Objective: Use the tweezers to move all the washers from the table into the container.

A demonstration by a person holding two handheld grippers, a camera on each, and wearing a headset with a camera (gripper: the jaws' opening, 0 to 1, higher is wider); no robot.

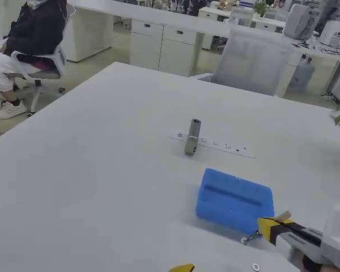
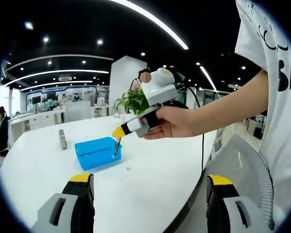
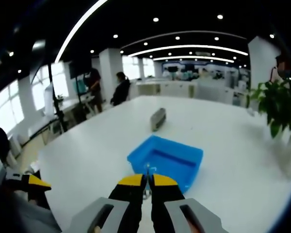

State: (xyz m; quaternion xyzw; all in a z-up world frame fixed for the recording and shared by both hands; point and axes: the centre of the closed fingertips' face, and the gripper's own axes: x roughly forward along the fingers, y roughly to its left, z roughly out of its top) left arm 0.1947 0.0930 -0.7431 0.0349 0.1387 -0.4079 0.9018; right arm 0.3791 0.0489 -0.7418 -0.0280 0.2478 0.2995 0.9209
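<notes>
Right hand-held gripper (image 3: 146, 180) clamps tweezers (image 2: 117, 146), tips beside blue container (image 3: 167, 160).

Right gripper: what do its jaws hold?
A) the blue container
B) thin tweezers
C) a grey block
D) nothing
B: the right gripper is shut on tweezers, whose tip points down at the edge of the blue container.
</notes>
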